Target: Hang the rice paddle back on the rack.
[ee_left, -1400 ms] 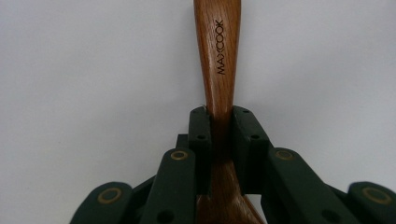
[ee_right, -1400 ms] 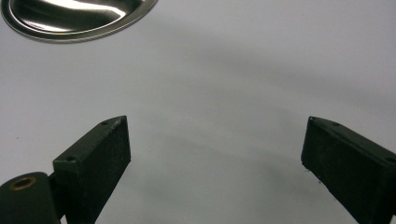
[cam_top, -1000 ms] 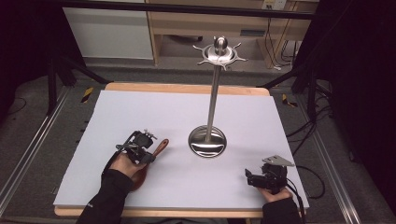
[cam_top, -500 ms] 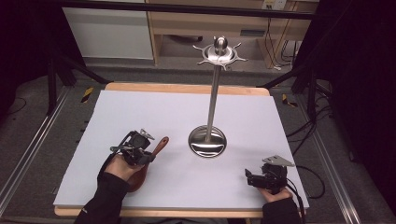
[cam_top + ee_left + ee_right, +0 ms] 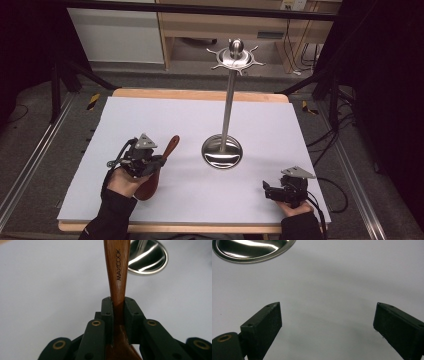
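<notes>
The left tongs point(image 5: 118, 305) are closed on the neck of the wooden spoon point(image 5: 117, 270), just where handle widens into bowl, so the handle projects forward of the jaws toward the round base of the steel stand point(image 5: 222, 151), presumably for hanging on its hooked crown. The right tongs point(image 5: 327, 327) rest wide open and empty on the white surface point(image 5: 280, 130), the stand base just ahead. No containers are present.
</notes>
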A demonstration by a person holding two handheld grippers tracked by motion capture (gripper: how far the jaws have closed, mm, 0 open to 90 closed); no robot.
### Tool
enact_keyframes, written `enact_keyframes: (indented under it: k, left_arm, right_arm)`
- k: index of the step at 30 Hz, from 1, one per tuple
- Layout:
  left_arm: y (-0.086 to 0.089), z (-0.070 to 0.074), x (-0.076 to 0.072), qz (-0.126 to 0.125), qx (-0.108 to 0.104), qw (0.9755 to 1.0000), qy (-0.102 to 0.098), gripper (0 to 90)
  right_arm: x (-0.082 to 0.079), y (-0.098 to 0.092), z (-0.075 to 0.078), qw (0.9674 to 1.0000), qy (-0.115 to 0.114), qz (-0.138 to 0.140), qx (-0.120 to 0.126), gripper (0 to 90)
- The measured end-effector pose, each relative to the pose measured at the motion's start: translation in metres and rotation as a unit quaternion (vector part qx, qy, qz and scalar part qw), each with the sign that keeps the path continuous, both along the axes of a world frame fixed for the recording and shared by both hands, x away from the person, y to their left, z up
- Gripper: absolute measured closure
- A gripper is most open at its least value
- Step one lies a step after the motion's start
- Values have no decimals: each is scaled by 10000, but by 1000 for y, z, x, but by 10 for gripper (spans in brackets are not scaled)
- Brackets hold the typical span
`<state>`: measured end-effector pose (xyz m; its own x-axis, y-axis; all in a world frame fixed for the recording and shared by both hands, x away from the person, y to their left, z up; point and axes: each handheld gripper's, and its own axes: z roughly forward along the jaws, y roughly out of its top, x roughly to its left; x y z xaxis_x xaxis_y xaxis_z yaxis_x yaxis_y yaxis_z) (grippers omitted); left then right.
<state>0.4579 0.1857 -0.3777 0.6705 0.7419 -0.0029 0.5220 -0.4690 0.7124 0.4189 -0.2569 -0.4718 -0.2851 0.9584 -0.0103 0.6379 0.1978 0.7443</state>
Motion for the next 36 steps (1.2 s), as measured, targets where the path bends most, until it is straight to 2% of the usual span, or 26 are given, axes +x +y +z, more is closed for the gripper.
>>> enact_keyframes:
  k: [6,9,13,17,21,27,29,36]
  left_arm:
    - [5,3,-4,46,-394,9983,-435,784]
    - [8,5,-4,75,-580,9967,-569,784]
    - [9,10,-3,103,-732,9954,-617,784]
    - [8,14,-5,225,-939,9914,-882,784]
    - [7,18,-6,230,-1106,9875,-1096,784]
    - [6,27,-6,160,-1304,9839,-1214,783]
    - [6,31,-7,110,-1380,9816,-1312,783]
    - [1,44,-10,23,-1488,9771,-1523,783]
  right_arm:
    - [0,0,0,10000,-12,-1,-16,85]
    - [0,0,0,10000,-3,5,-23,85]
    - [0,0,0,10000,-19,-6,-15,86]
    - [0,0,0,10000,-14,-8,-12,85]
    - [0,0,0,10000,-15,-4,-24,86]
    - [1,0,0,10000,-33,-8,-30,86]
    - [1,0,0,10000,-18,-7,-26,86]
    - [1,0,-1,10000,-13,5,-19,86]
